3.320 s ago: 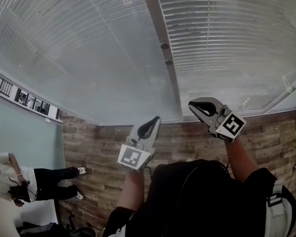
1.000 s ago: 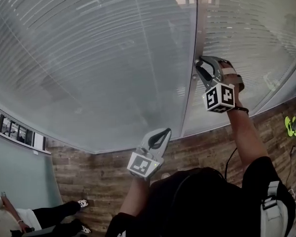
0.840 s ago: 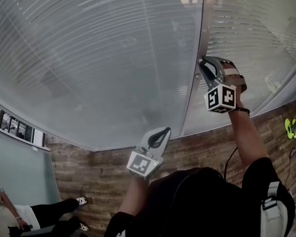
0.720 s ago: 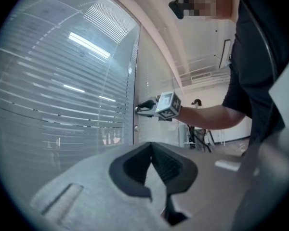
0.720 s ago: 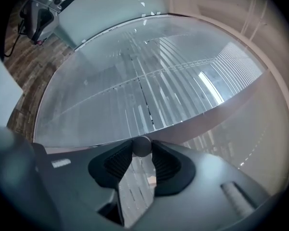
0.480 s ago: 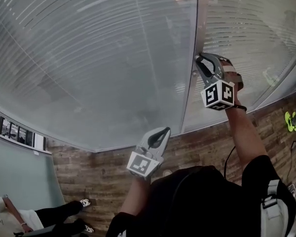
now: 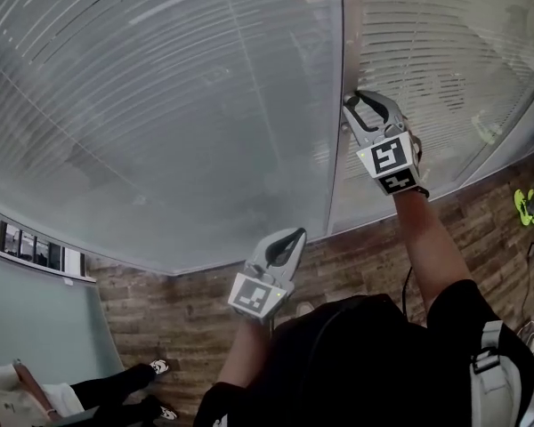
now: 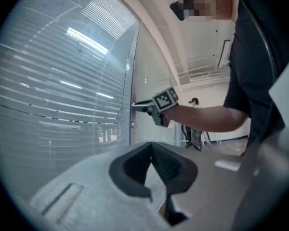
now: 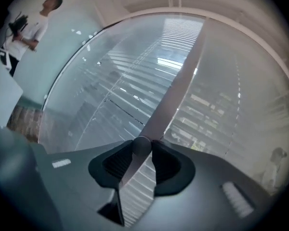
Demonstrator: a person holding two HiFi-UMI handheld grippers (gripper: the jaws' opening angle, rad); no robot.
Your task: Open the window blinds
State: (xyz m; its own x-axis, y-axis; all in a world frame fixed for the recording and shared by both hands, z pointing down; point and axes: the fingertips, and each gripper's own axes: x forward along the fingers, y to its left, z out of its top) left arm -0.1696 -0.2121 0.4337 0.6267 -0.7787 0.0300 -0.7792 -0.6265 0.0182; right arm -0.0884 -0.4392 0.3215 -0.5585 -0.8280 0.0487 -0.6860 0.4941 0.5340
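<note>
The blinds (image 7: 160,105) are seen behind glass, on both sides of a grey post (image 7: 342,52). Their slats run across, and thin lines of light are seen between some of them. A small round knob (image 9: 141,146) is set on the post. The knob is gripped by the jaws of the right gripper (image 7: 351,105). These jaws have just been closing, and the knob is pressed between them from both sides. The right gripper is held up, level, against the post. The left gripper (image 7: 295,236) is held lower, in front of the glass. Its jaws are closed together at the tips, and nothing is held in them. Below the glass a wood floor (image 7: 160,283) is seen. A person (image 7: 98,390) is seen on it at the lower left, well apart from both grippers.
</note>
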